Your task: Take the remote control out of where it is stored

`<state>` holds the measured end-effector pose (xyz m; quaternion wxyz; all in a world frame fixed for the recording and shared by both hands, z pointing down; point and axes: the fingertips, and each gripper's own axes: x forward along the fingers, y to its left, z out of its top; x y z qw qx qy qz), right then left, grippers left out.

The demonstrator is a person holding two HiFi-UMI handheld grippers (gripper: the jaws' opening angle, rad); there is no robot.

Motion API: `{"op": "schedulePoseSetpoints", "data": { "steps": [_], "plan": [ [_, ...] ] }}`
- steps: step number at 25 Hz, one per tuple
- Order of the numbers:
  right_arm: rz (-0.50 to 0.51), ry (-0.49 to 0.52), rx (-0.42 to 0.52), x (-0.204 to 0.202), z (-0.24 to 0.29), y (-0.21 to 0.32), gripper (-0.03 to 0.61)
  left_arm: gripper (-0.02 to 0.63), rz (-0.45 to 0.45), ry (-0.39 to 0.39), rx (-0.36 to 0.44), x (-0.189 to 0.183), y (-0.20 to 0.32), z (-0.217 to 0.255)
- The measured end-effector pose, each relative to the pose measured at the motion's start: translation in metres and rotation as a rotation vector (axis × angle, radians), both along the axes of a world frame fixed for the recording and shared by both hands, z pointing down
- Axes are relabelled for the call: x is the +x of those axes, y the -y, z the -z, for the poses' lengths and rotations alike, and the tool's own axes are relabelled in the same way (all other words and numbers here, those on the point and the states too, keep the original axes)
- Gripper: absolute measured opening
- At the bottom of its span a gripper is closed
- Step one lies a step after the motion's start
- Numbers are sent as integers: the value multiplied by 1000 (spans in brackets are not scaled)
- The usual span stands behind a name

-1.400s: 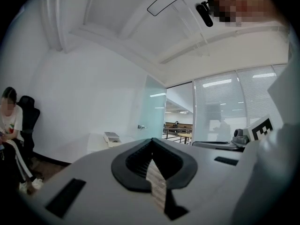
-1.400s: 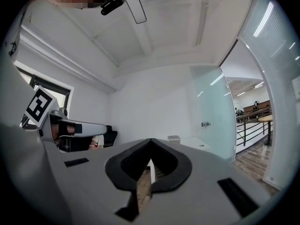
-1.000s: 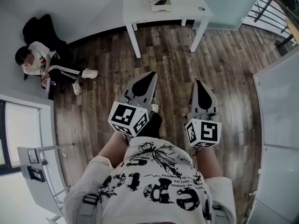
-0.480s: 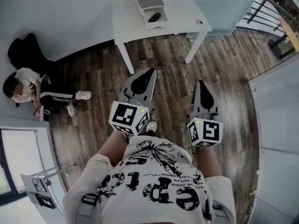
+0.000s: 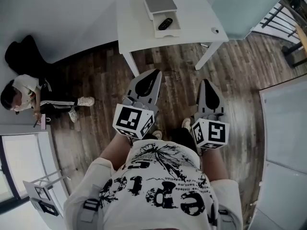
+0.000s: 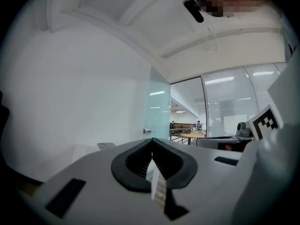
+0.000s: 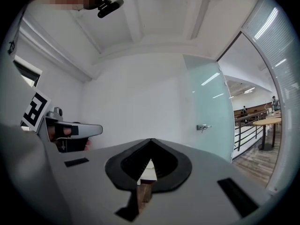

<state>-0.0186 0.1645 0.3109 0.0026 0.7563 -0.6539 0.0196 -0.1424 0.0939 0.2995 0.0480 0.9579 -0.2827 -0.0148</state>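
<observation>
A black remote control lies in the open drawer of a small white box with a grey top. The box stands on a white table at the top of the head view. My left gripper and right gripper are held level side by side over the wooden floor, short of the table's front edge and pointing towards it. Both are shut and empty. The jaw tips meet in the left gripper view and in the right gripper view, where only the white wall lies ahead.
A person sits on the floor against the wall at the left. A small round object lies near the table's right corner. A frosted glass door stands behind the table. A white panel runs along the right.
Both grippers have come forward together toward the table. The table and its open drawer now sit lower and nearer in the head view. The jaws stayed shut.
</observation>
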Motion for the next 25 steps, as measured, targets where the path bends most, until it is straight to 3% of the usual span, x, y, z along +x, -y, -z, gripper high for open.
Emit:
{"op": "schedulePoseSetpoints", "data": {
  "steps": [7, 11, 17, 25],
  "plan": [
    [119, 24, 6, 48, -10, 75, -5, 8, 144, -12, -19, 39, 64, -5],
    [196, 19, 13, 96, -4, 121, -5, 8, 235, -5, -37, 77, 102, -6],
    [297, 9, 18, 167, 3, 181, -5, 8, 343, -62, -46, 136, 146, 1],
    [370, 35, -16, 233, -10, 236, -5, 8, 385, 24, -93, 203, 182, -26]
  ]
}}
